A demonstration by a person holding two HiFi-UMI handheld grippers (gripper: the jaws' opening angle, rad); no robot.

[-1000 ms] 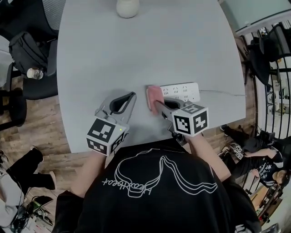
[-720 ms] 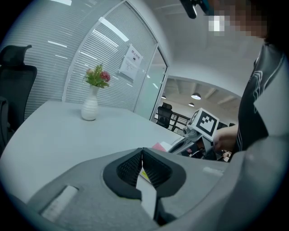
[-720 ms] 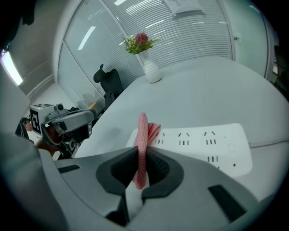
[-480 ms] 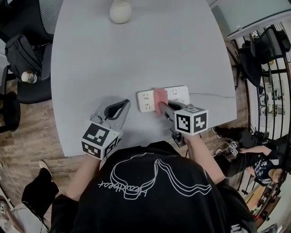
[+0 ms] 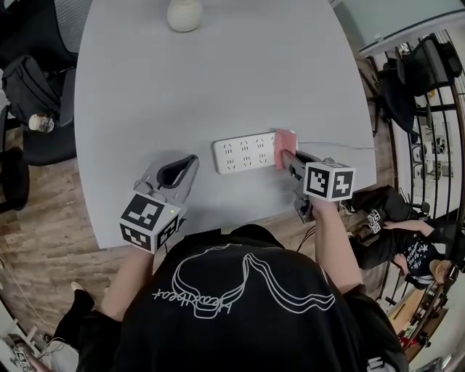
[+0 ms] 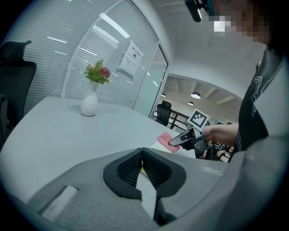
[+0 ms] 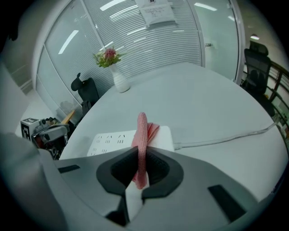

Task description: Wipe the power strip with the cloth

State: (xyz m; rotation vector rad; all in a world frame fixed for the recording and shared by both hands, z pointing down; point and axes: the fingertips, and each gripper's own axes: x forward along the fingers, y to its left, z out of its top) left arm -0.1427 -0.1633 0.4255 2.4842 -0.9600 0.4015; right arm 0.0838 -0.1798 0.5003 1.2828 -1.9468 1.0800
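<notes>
While the right gripper (image 5: 288, 155) pinches the cloth (image 5: 285, 139) edge-on against the right end of the strip (image 5: 243, 152) for wiping, the left gripper (image 5: 180, 169) hangs closed and empty, near-left over the counter (image 5: 218, 80).

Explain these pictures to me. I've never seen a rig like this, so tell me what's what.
There is no robot here. A person holds a two-jawed clamp, called a gripper, in each hand. The patterned cubes are part of the grippers. The top-down picture comes from a camera on the person's head. The other two come from a camera on each gripper, looking along its jaws. On the grey table lies a white power strip with its cable. A white vase of flowers stands at the far end. The right gripper is shut on a pink cloth at the strip's cable end. The left gripper is shut and empty, near the table's front edge.
</notes>
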